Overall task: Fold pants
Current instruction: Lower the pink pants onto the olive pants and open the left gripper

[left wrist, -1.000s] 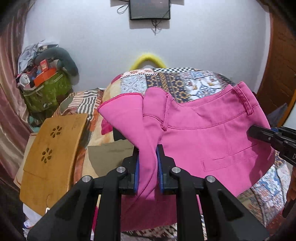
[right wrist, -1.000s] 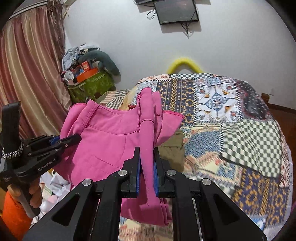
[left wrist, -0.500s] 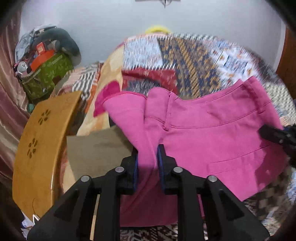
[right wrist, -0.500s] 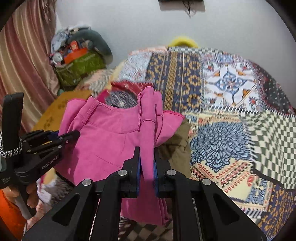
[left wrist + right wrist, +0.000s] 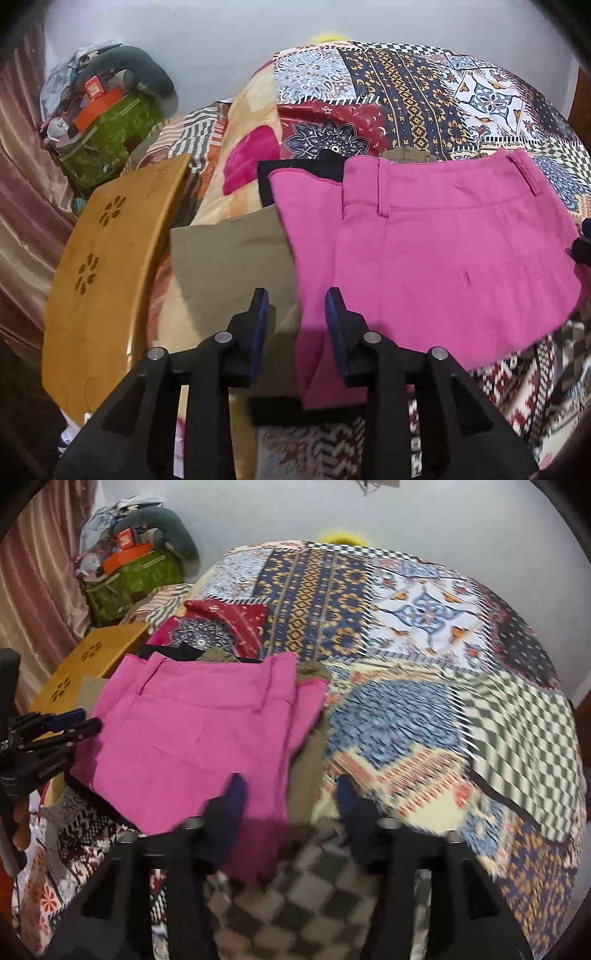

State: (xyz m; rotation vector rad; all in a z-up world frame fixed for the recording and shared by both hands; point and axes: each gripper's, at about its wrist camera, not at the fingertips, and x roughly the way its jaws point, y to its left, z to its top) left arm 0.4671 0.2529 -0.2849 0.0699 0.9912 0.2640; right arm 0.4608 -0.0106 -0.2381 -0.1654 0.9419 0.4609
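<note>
Folded pink pants (image 5: 436, 251) lie on the bed (image 5: 424, 635), over khaki pants (image 5: 229, 258). Left gripper (image 5: 295, 317) and right gripper (image 5: 288, 801) hover at the near edge, both released, grasping nothing.

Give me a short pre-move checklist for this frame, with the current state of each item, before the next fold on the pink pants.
1. Left hand-held gripper open, holding nothing: ok.
2. Right hand-held gripper open, clear of cloth: ok, though the view is blurred.
3. Pink pants lying on the bed: ok.
4. Pants folded flat and neat: not ok, the edge beside the right hand-held gripper is bunched.
5. Pants lying apart from other clothes: not ok, they overlap the khaki pants.
6. Lower hem fully on the bed: cannot tell.
</note>
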